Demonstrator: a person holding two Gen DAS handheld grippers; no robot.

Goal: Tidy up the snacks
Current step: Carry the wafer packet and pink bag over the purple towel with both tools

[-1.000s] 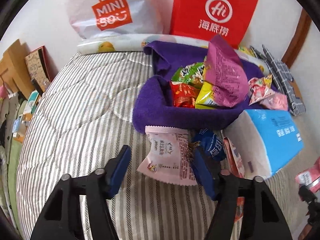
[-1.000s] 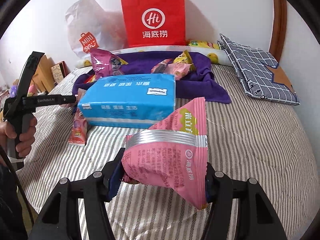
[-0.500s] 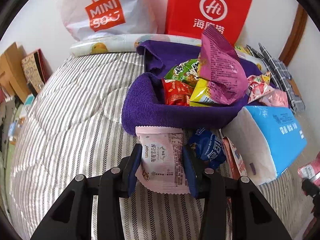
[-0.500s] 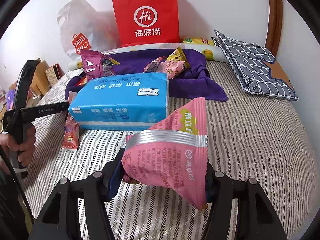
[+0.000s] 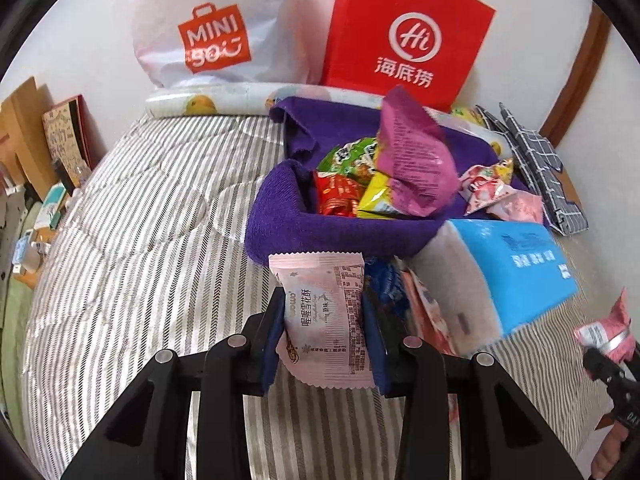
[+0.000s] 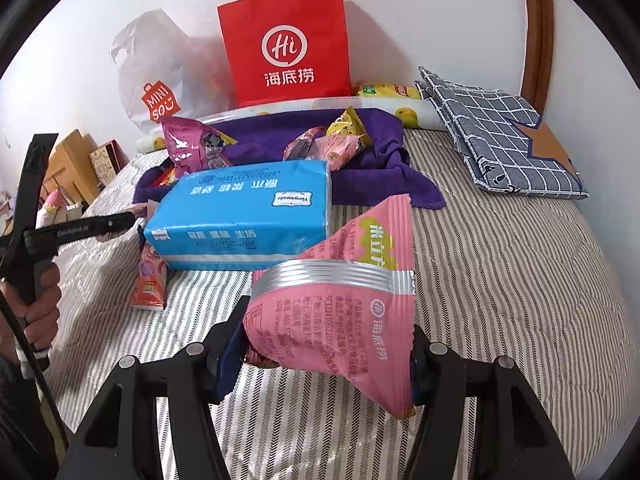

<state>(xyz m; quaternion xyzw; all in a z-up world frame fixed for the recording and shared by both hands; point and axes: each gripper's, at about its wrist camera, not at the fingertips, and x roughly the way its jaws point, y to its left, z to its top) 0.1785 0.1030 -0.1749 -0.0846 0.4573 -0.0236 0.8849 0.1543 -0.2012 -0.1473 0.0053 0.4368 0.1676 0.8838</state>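
My left gripper point(image 5: 324, 336) is shut on a pale pink snack packet point(image 5: 326, 320), held just above the striped bed in front of the purple towel point(image 5: 344, 236). The towel holds several snack bags, among them a tall magenta bag point(image 5: 412, 164). My right gripper point(image 6: 328, 360) is shut on a pink snack bag point(image 6: 344, 312) with a silver band, held above the bed right of a blue tissue pack point(image 6: 244, 216). The left gripper also shows in the right wrist view point(image 6: 80, 228). A blue packet point(image 5: 384, 284) and an orange-pink packet point(image 6: 150, 280) lie by the tissue pack.
A red paper bag point(image 5: 404, 36) and a white Miniso plastic bag point(image 5: 212, 36) stand against the wall behind a rolled printed sheet point(image 5: 208, 102). A folded grey checked cloth point(image 6: 504, 136) lies at the bed's right. Boxes and books point(image 5: 60, 140) line the left edge.
My left gripper closed on the pale pink packet and lifted it slightly, moving toward the purple towel. My right gripper kept hold of its pink bag, shifting a little.
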